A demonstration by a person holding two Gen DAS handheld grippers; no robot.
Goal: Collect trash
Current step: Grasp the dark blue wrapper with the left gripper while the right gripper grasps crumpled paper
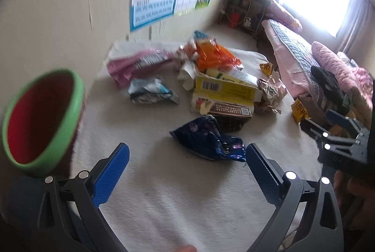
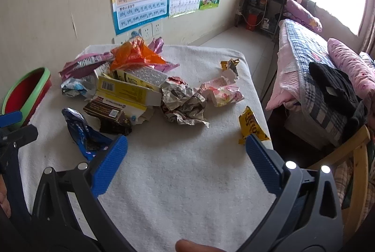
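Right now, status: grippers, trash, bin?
Left gripper open, empty, near the dark blue wrapper. Right gripper open, empty. Trash pile uncollected on the white cloth. Green-rimmed bin at left, unobstructed.

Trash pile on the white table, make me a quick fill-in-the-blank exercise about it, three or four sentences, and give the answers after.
1. The bin with a green rim is ____ inside.
2. The plastic bag lying on top of the pile is ____ in colour.
3. The left gripper and the right gripper both have jaws that stand ____, gripping nothing.
4. The yellow box shows a printed ____ on its end.

Missing words: red; orange; open; barcode
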